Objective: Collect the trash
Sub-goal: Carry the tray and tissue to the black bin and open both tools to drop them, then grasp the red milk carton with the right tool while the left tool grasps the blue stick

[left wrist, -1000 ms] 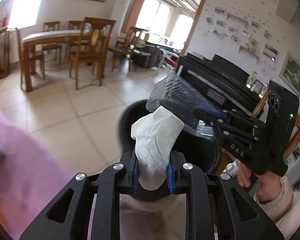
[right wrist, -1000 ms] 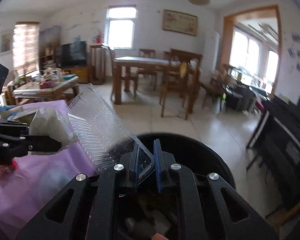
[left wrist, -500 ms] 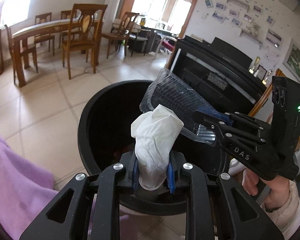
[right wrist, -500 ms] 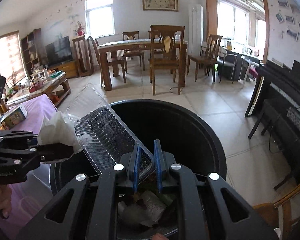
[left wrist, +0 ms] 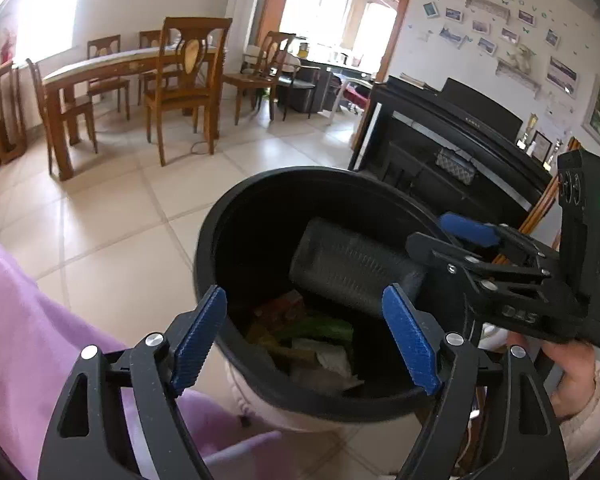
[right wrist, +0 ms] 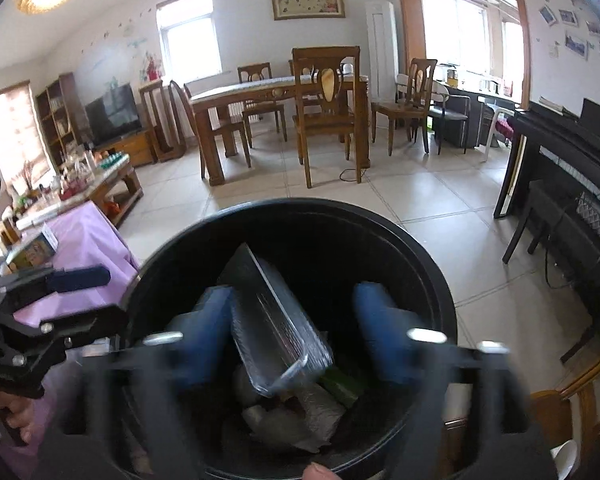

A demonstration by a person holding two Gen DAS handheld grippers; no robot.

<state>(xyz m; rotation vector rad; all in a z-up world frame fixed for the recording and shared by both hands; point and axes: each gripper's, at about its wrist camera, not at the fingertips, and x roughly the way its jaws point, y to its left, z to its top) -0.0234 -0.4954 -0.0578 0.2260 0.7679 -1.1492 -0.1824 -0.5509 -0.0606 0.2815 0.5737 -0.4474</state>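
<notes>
A black round trash bin (left wrist: 236, 240) (right wrist: 428, 264) stands on the tiled floor, holding wrappers and tissue. My left gripper (left wrist: 304, 332) is open and empty above its near rim. My right gripper (right wrist: 292, 332) is open over the bin; it also shows in the left wrist view (left wrist: 452, 240). A clear ribbed plastic tray (right wrist: 268, 320) is loose between the right fingers, dropping into the bin, and shows in the left wrist view (left wrist: 352, 268). The white tissue lies among the trash (left wrist: 332, 360).
A table with a purple cloth (left wrist: 16, 320) (right wrist: 80, 240) is left of the bin, with a box (right wrist: 32, 252) on it. A black piano (left wrist: 460, 148) stands at the right. A wooden dining table and chairs (right wrist: 284, 112) stand beyond.
Both grippers opened. The left let go of the white tissue and the right let go of the clear tray; both fell into the bin.
</notes>
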